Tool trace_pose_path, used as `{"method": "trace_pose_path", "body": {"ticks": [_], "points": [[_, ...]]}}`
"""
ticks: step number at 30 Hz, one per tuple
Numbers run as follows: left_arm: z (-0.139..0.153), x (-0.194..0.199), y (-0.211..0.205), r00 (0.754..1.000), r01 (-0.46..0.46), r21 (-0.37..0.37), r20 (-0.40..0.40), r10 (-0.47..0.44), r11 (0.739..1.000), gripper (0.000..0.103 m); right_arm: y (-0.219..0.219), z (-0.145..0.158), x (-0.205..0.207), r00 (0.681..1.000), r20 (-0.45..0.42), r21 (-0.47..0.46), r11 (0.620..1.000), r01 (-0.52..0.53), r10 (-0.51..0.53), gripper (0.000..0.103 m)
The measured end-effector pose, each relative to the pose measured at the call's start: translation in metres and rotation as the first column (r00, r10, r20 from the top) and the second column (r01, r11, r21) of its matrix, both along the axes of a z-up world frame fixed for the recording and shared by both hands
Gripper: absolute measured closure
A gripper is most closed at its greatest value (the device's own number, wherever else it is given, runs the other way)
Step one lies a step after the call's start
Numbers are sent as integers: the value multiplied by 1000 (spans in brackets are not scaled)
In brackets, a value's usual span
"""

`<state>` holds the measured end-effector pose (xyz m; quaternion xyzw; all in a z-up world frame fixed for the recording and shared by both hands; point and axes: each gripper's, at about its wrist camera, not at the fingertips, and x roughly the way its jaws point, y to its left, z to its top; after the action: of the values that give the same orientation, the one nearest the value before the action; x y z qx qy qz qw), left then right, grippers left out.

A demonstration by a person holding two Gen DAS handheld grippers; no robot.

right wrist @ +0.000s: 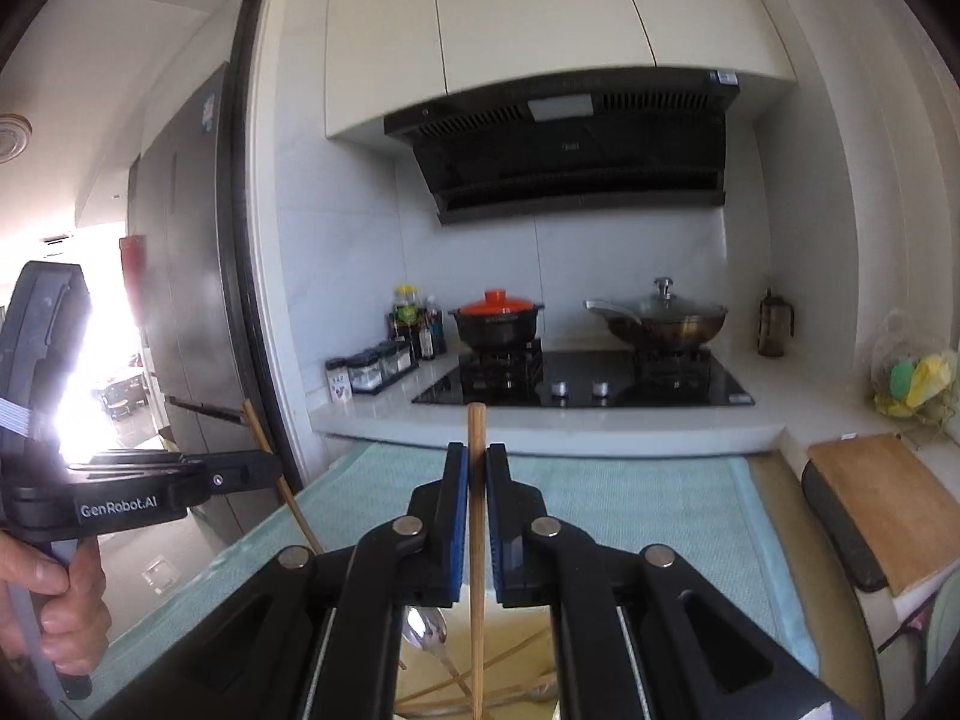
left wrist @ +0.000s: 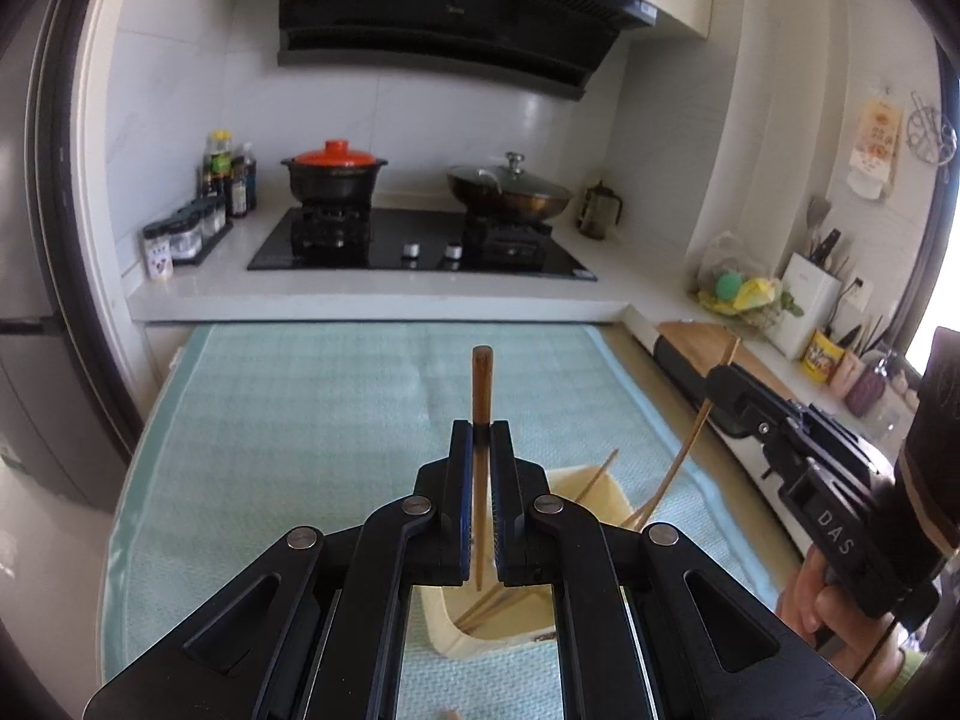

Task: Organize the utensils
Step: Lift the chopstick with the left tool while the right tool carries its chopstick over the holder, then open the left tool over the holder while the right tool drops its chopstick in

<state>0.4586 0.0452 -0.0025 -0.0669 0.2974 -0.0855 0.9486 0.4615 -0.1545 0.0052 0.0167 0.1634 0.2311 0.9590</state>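
My left gripper [left wrist: 481,429] is shut on a dark wooden chopstick [left wrist: 482,378] that stands upright, its lower tip over a cream holder box [left wrist: 591,483] with several chopsticks inside. My right gripper [right wrist: 476,456] is shut on a light wooden chopstick [right wrist: 477,426], also upright, above the same box [right wrist: 528,618], where a metal spoon [right wrist: 427,633] and loose chopsticks lie. The right gripper also shows in the left wrist view [left wrist: 723,387], holding its chopstick [left wrist: 684,456]. The left gripper shows in the right wrist view [right wrist: 264,462] with its chopstick [right wrist: 258,420].
A light green mat [left wrist: 300,420] covers the table. Behind it is a counter with a black stove [left wrist: 420,246], an orange-lidded pot [left wrist: 334,171], a lidded wok [left wrist: 510,189] and spice jars [left wrist: 180,237]. A wooden cutting board [right wrist: 888,498] lies at right.
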Motion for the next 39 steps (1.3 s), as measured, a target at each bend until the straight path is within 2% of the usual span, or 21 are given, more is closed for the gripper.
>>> {"method": "trace_pose_path", "body": {"ticks": [4, 8, 9, 10, 11, 12, 13, 17, 23, 30, 35, 39], "points": [[-25, 16, -3, 997, 2, 10, -78, -1, 1000, 100, 3, -43, 25, 989, -149, -33, 999, -11, 6, 97], [-34, 21, -6, 993, -1, 31, -119, 5, 1000, 96, 8, -65, 37, 976, -219, -83, 997, 1, -19, 96], [-34, 20, -6, 992, -1, 33, -126, 5, 999, 84, 10, -67, 38, 972, -232, -104, 995, 11, -35, 94], [-33, 18, -4, 991, -4, 31, -131, 8, 1000, 72, 12, -66, 39, 969, -243, -123, 992, 20, -50, 83], [-30, 12, -2, 992, -13, 25, -126, 16, 1000, 46, 12, -65, 38, 968, -245, -133, 991, 25, -57, 73], [-26, 6, 1, 994, -24, 22, -110, 26, 999, 30, 12, -60, 33, 971, -234, -131, 991, 28, -59, 48], [-21, -3, 4, 995, -26, 22, -91, 28, 999, 27, 10, -53, 26, 977, -208, -119, 992, 33, -57, 38], [-8, -47, 12, 998, 8, 77, -63, -3, 997, 20, 6, -25, -12, 990, -128, -155, 987, 38, -58, 38], [-4, -139, 24, 1000, -13, 178, 6, 12, 984, 7, -9, -19, -79, 993, -118, -171, 985, -1, -19, 36], [-27, -229, 21, 993, -83, 239, 104, 60, 967, 5, -18, -60, -147, 988, -155, -233, 972, -22, -15, 31], [-58, -267, 2, 996, -63, 212, 75, 48, 975, 4, -40, -104, -173, 957, -282, -182, 983, 16, -67, 30], [-86, -281, -14, 997, -64, 200, 63, 52, 978, 5, -57, -126, -193, 940, -313, -178, 981, 80, -134, 25]]}}
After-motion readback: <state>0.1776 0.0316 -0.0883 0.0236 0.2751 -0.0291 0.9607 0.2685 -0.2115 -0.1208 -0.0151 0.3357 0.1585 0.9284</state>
